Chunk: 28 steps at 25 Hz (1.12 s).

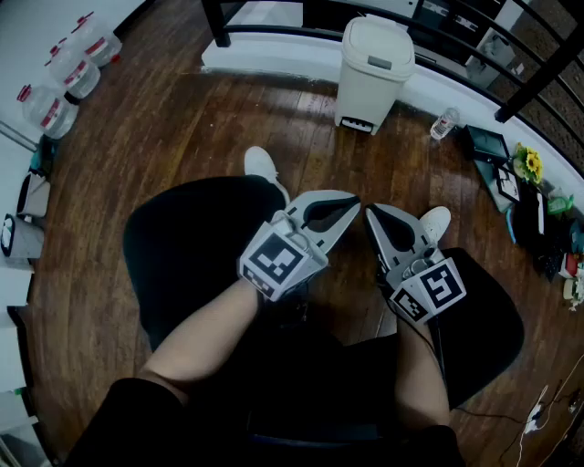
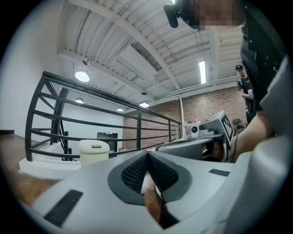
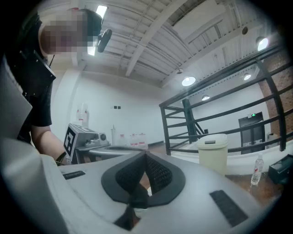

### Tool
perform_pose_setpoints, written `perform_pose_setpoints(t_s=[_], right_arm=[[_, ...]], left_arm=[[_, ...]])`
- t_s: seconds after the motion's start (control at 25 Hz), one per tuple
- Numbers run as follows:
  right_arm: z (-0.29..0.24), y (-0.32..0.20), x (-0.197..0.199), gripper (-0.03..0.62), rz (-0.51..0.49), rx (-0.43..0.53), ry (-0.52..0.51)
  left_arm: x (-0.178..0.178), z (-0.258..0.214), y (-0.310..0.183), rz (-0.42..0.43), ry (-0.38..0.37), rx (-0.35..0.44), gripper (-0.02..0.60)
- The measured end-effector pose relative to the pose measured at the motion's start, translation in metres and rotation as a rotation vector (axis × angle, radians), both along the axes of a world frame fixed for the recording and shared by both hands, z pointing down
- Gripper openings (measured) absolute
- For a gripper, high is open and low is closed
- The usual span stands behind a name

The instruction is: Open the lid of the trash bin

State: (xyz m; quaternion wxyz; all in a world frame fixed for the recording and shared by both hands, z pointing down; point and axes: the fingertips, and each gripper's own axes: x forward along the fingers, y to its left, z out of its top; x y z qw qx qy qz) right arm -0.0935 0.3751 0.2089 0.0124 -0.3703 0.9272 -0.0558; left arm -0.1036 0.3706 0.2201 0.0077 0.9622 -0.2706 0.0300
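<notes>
Bare brown plank floor (image 1: 228,128) lies open from the person's white shoes (image 1: 262,167) up to the cream plastic trash bin (image 1: 374,73); nothing stands on that stretch; the bin backs onto a white raised kerb (image 1: 274,57) under a black metal railing (image 1: 215,23), closing off its rear; a clear plastic bottle (image 1: 444,123) lies near its right side; further right, clutter, seemingly a dark tablet (image 1: 486,144) and yellow flowers (image 1: 528,165), lines the kerb; clear jugs with red caps (image 1: 68,77) crowd the far left.
</notes>
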Motion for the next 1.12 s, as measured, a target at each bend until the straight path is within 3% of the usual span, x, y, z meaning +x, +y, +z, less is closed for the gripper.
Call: perform_pose_setpoints(t_s=[0.16, 0.4, 0.52, 0.88, 1.12], right_arm=[[-0.002, -0.027, 0.003, 0.014, 0.013, -0.018, -0.004], [-0.006, -0.087, 0.021, 0.014, 0.054, -0.018, 0.003], [-0.004, -0.115, 0.033, 0.014, 0.054, -0.03, 0.012], [-0.009, -0.24, 0.061, 0.014, 0.033, -0.031, 0.056], [0.009, -0.327, 0.074, 0.014, 0.004, -0.04, 0.067]], left_arm=[[0.007, 0.0, -0.024, 0.01, 0.009, -0.018, 0.041], [0.024, -0.012, -0.085, -0.045, 0.068, -0.047, 0.041], [0.037, -0.017, -0.113, -0.052, 0.056, -0.024, 0.041], [0.062, -0.007, -0.232, -0.109, -0.008, -0.069, 0.041], [0.078, 0.003, -0.321, -0.174, 0.027, -0.084, 0.041]])
